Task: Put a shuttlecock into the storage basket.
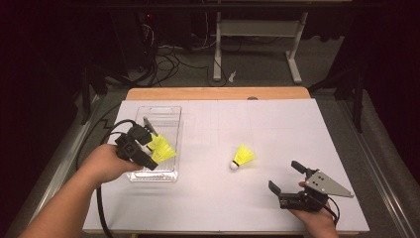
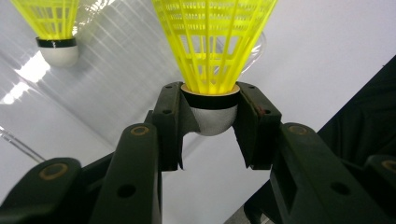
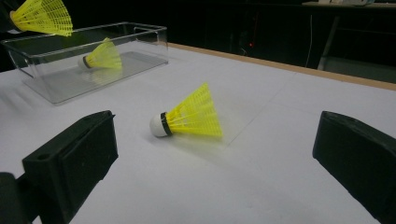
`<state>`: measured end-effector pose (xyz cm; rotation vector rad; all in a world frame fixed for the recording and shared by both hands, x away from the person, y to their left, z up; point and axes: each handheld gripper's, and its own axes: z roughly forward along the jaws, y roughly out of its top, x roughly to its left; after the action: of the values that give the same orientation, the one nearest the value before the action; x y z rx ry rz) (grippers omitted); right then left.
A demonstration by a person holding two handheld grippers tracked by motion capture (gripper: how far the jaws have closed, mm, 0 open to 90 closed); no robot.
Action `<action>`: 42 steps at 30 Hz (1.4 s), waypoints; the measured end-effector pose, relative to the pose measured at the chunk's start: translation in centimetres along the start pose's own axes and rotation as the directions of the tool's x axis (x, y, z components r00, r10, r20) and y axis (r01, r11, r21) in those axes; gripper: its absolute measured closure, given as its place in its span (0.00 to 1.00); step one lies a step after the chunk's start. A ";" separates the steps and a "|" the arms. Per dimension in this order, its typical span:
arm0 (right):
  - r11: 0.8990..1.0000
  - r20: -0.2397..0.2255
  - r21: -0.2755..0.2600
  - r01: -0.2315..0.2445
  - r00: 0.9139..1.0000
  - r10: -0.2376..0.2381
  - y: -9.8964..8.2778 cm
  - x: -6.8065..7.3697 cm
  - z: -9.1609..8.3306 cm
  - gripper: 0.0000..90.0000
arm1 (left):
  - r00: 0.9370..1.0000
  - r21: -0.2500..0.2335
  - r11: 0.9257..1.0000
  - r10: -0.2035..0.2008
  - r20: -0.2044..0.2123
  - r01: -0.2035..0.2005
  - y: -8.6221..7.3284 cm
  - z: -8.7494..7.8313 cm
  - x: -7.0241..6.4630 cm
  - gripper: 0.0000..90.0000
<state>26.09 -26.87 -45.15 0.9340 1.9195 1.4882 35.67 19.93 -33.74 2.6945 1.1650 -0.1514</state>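
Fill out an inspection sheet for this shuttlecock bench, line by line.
Surface: white table sheet on a wooden top, flat.
Job's things: clear tray at left with one yellow shuttlecock inside; a second shuttlecock held over the tray; a third shuttlecock lying on its side mid-table.
Clutter: nothing seen.
Grippers: left tool shut on the second shuttlecock's cork base; right tool open, resting near the front edge, pointed toward the third shuttlecock.
Cables: black cable trailing from the left tool; loose wires on the floor behind.
Surroundings: dark room, desk frame legs beyond the table.
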 end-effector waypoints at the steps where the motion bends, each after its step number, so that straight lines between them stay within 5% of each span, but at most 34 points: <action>1: 1.000 0.000 0.000 0.000 1.000 0.000 0.0 0.0 0.0 0.01 | 1.000 0.004 1.000 0.000 -0.002 0.000 -0.1 0.0 0.1 0.72; 27: 1.000 0.001 0.001 0.000 1.000 0.000 0.0 0.0 0.0 0.01 | 0.996 0.008 0.996 -0.086 -0.022 0.086 -2.9 0.2 3.1 0.72; 42: 1.000 0.000 0.004 -0.001 1.000 0.001 0.0 0.0 0.1 0.01 | 0.996 -0.003 0.997 -0.080 -0.036 0.080 -1.7 -0.5 3.0 0.72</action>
<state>26.12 -26.83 -45.20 0.9361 1.9230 1.4858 36.52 23.28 -34.02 2.6605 1.2837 -0.1146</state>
